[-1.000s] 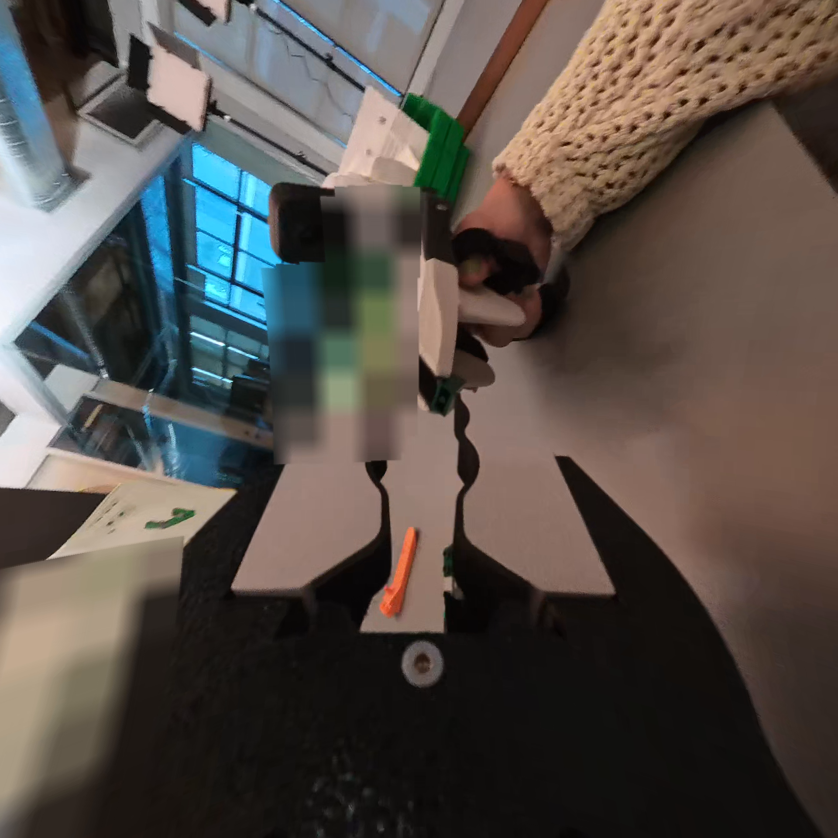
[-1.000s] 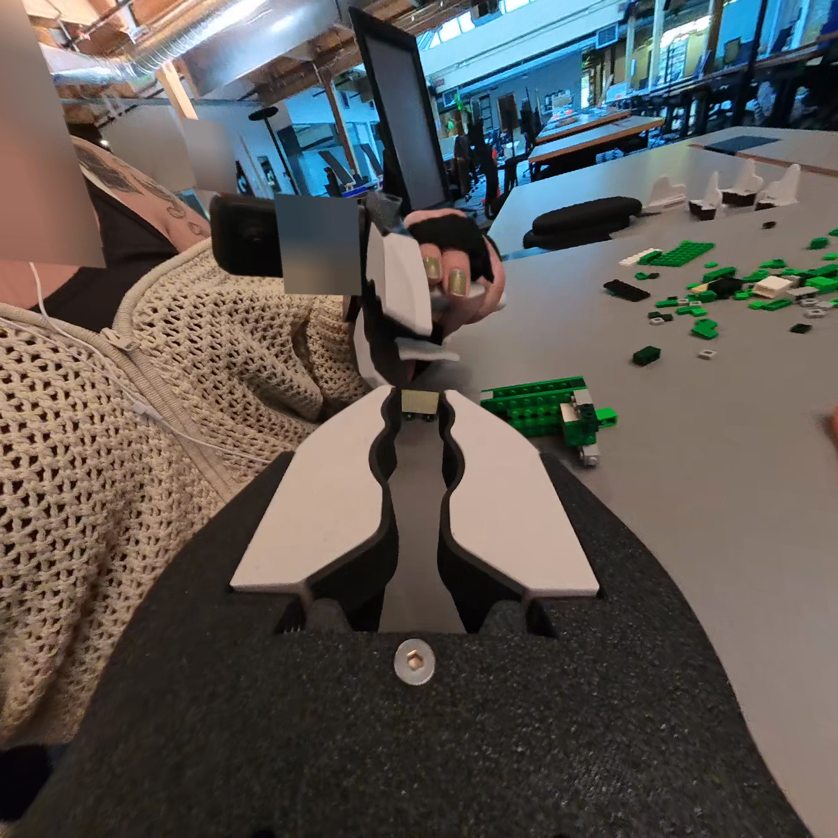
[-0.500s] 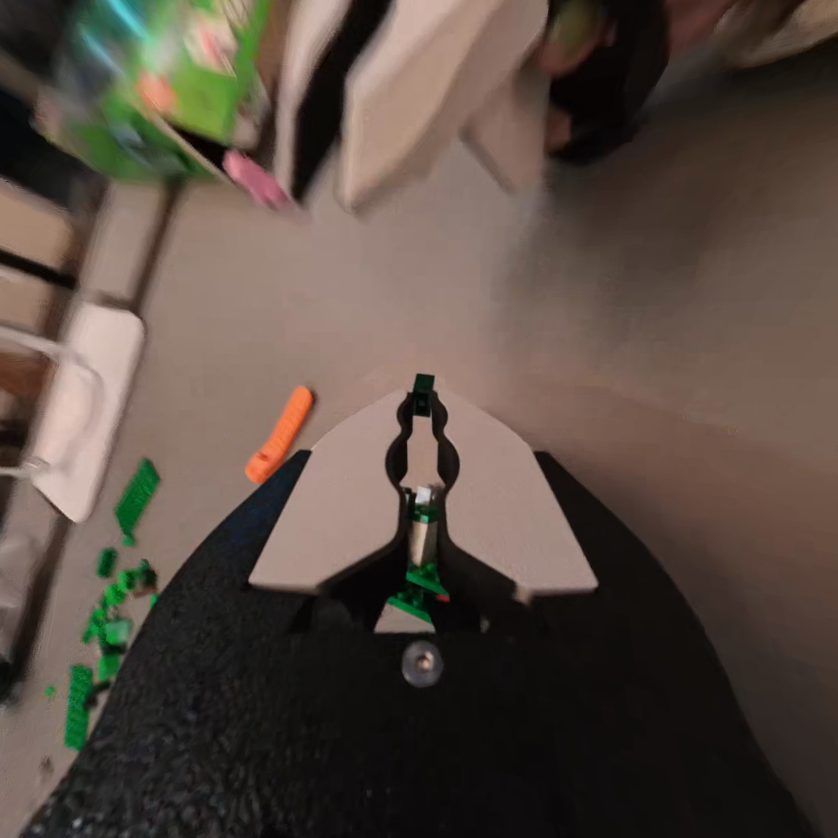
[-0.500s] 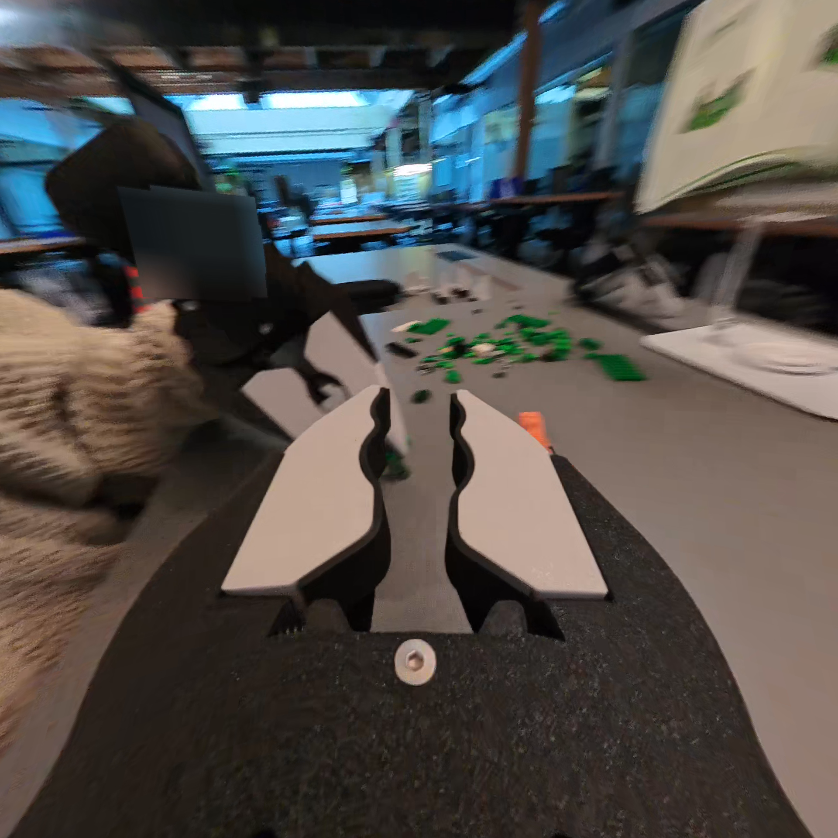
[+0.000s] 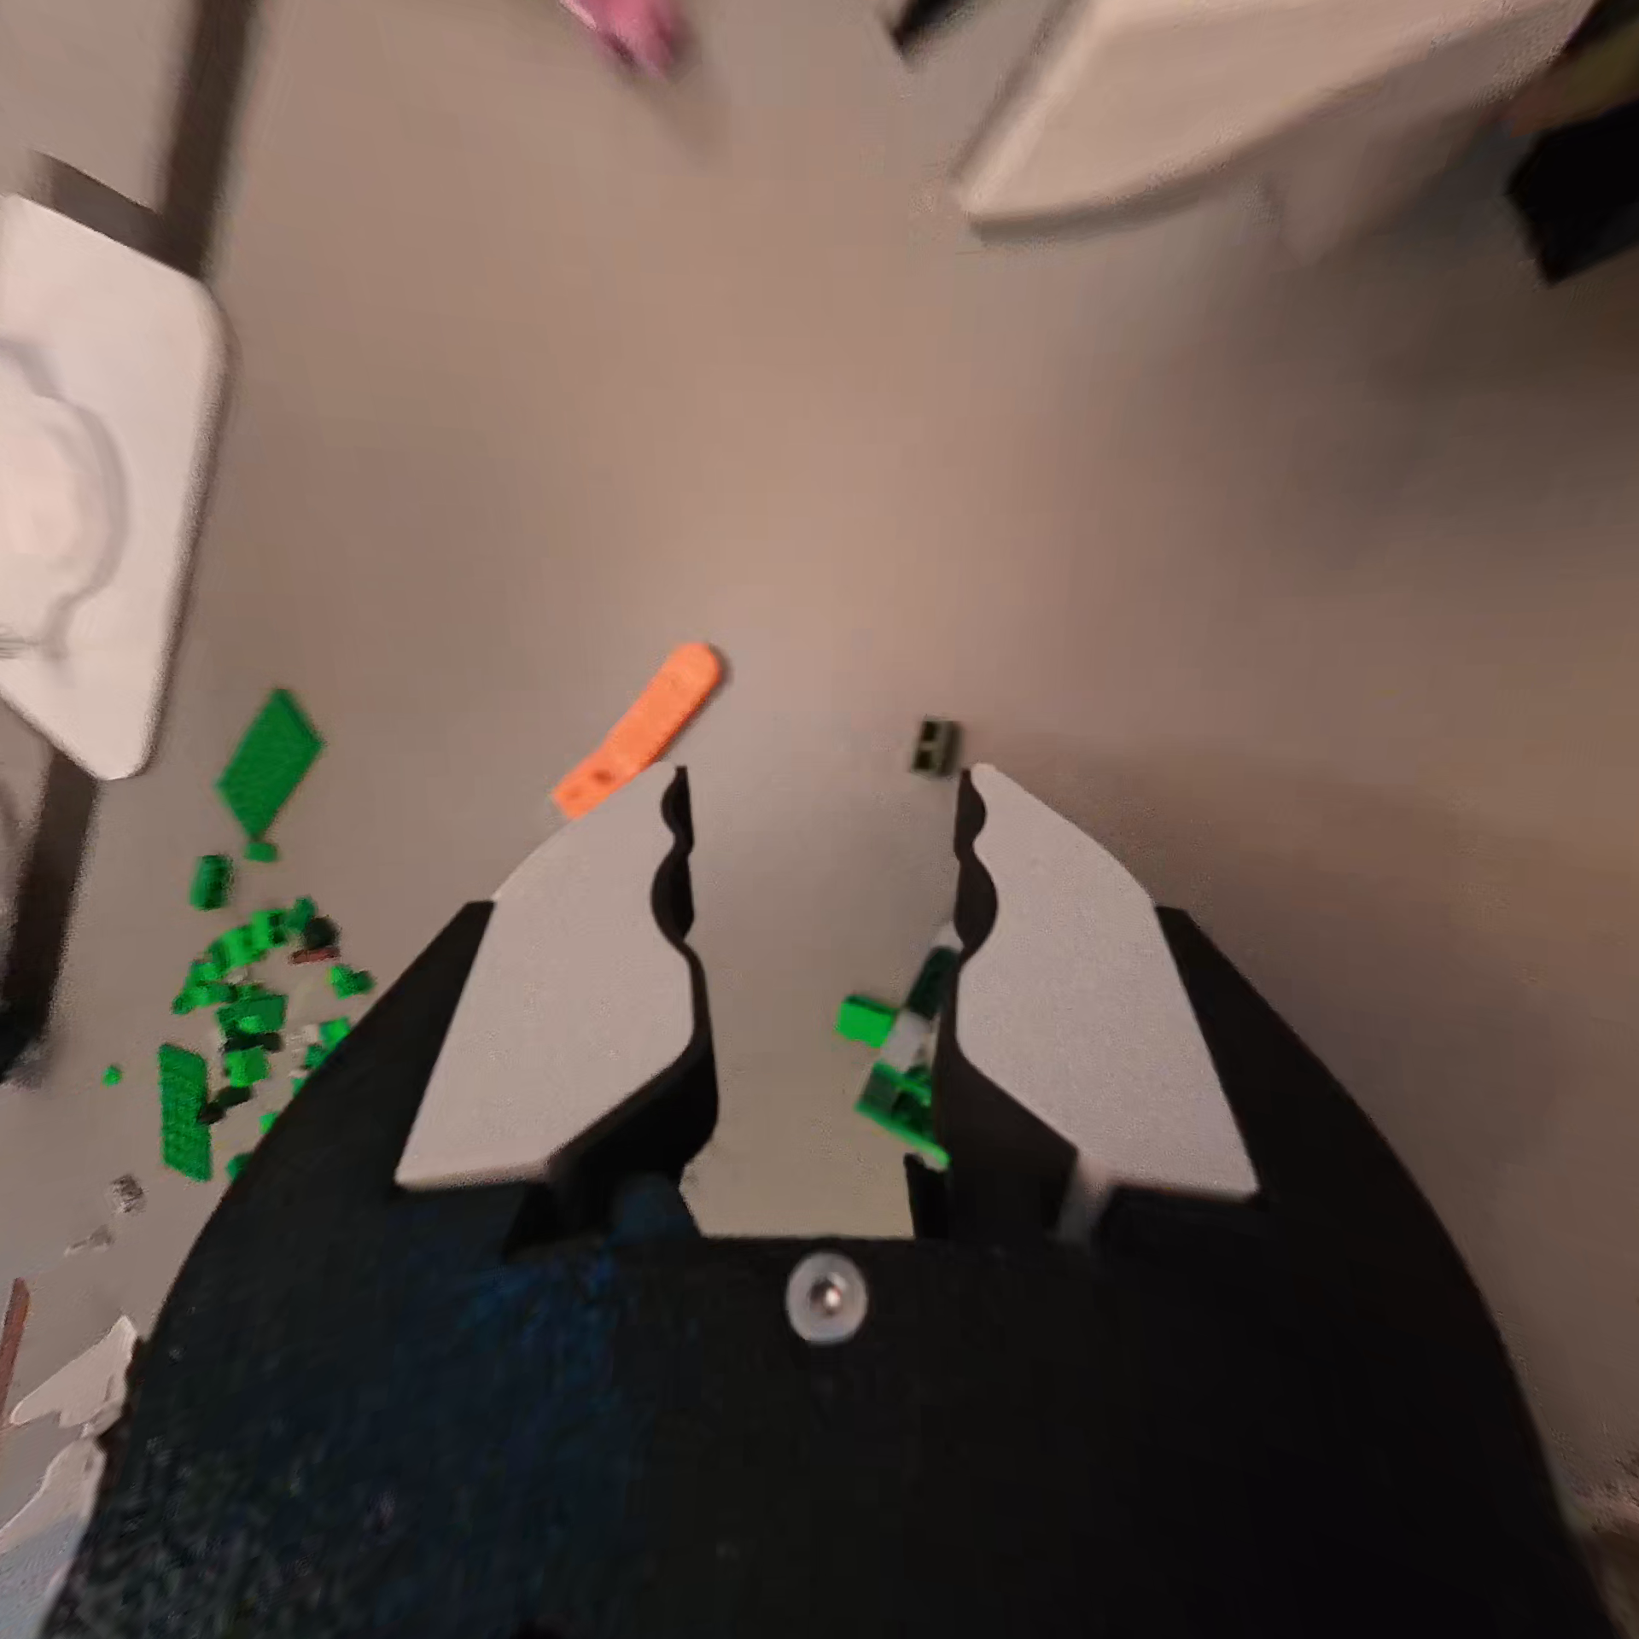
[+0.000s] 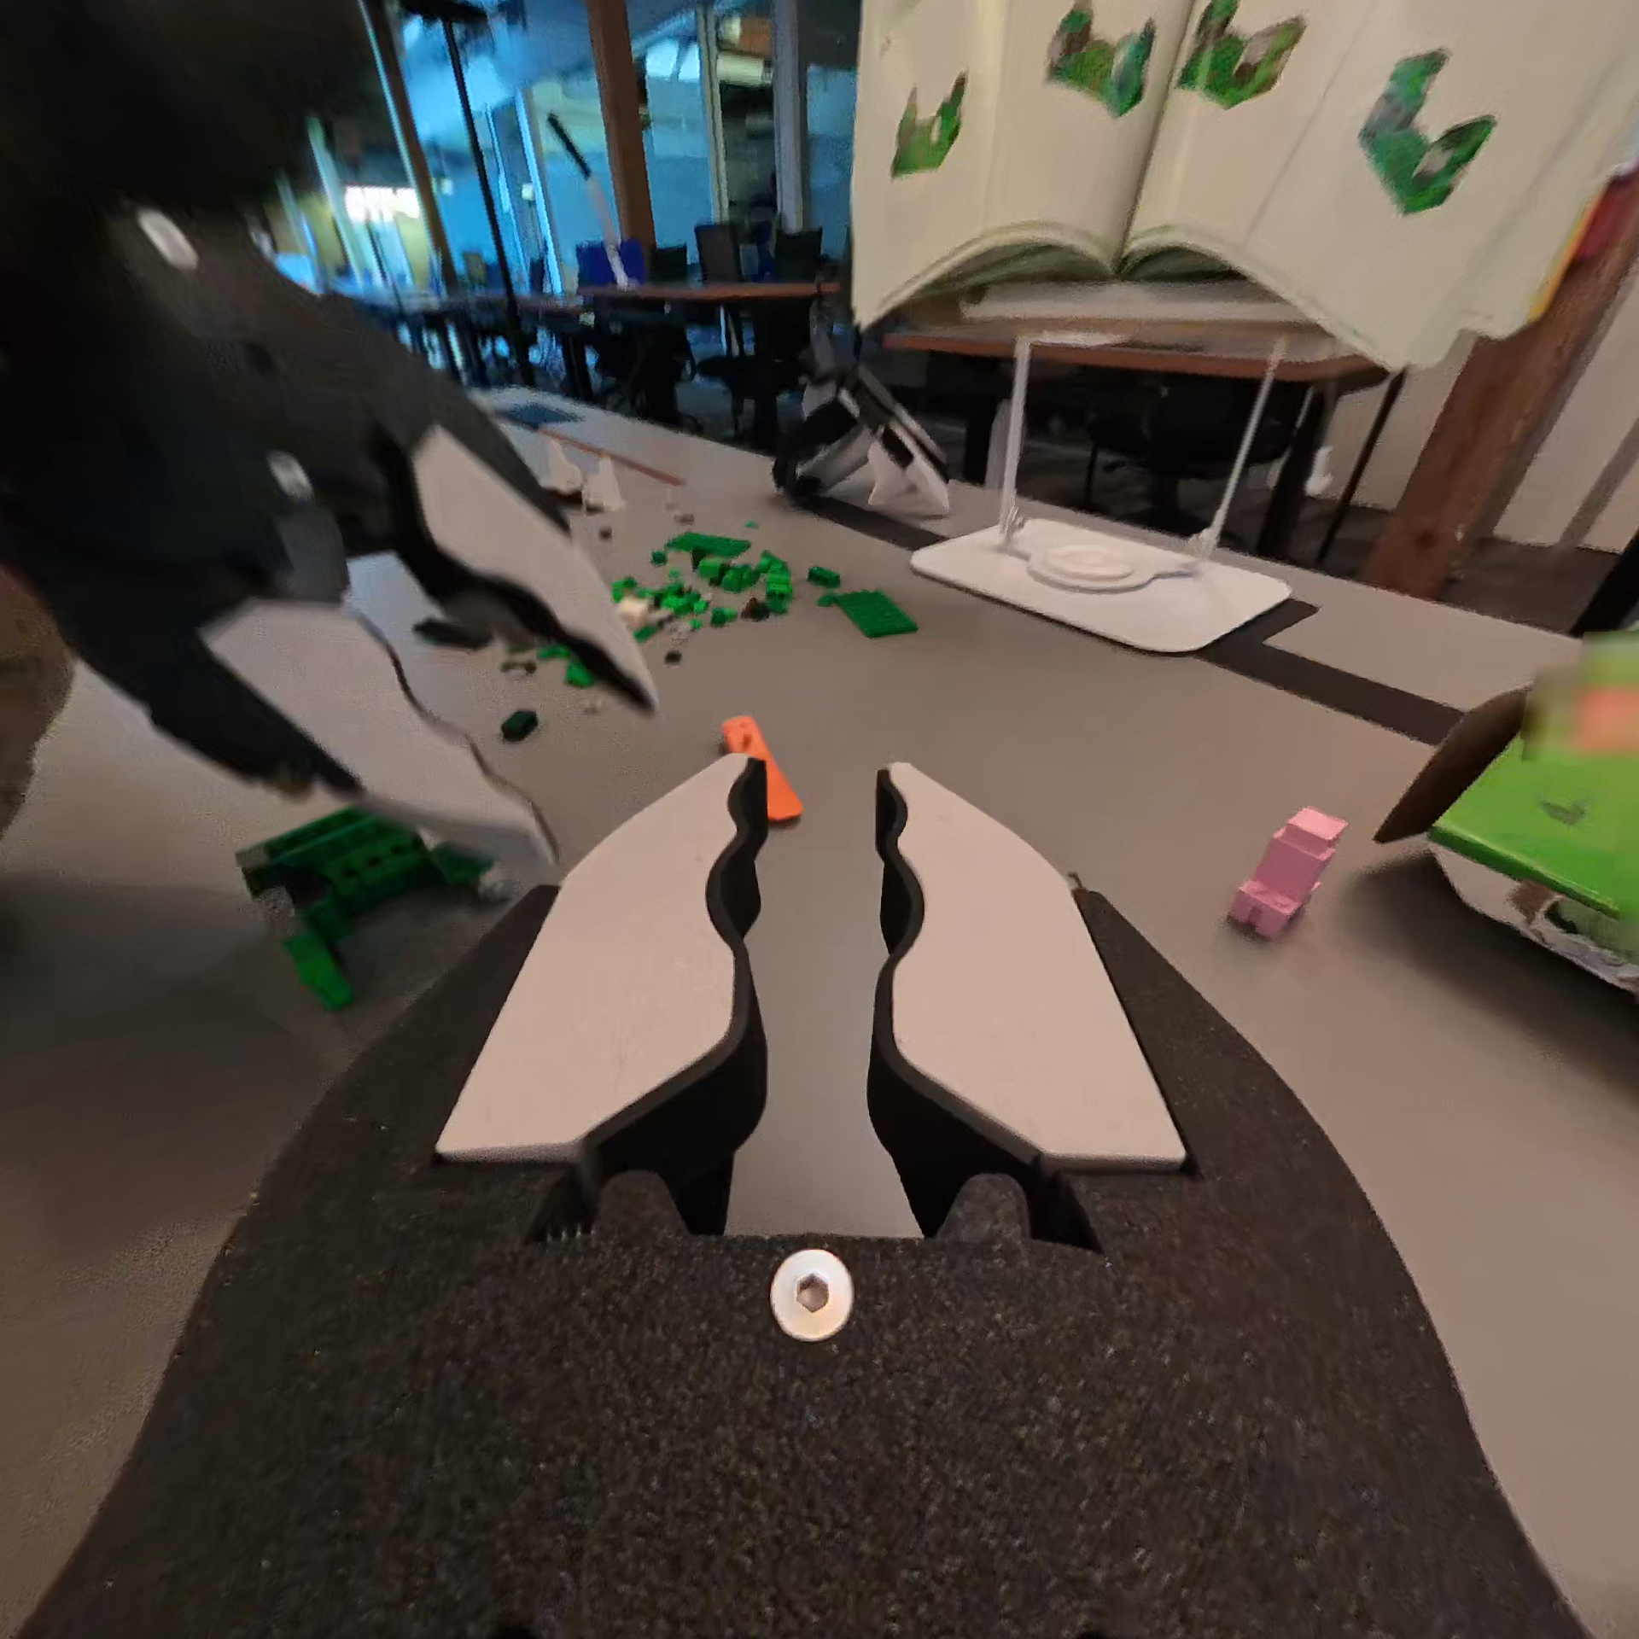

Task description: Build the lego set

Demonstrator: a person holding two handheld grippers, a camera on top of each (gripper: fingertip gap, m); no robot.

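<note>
— Since half a second ago, left gripper (image 5: 820, 780): fingers have parted wide and hold nothing. Small dark brick (image 5: 935, 745) they held now lies on the grey table (image 5: 1153, 576), just past the right fingertip.

— Right gripper (image 6: 820, 780)?

— Fingers apart, empty. Green lego build (image 6: 355, 865) rests on the table beneath the left gripper; orange tool (image 6: 763, 772) just ahead; loose green bricks (image 6: 727, 576) farther back.

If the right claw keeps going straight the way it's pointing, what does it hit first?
Probably the orange piece lying on the table just past the right claw, slightly left of centre; depth is hard to judge.
</note>
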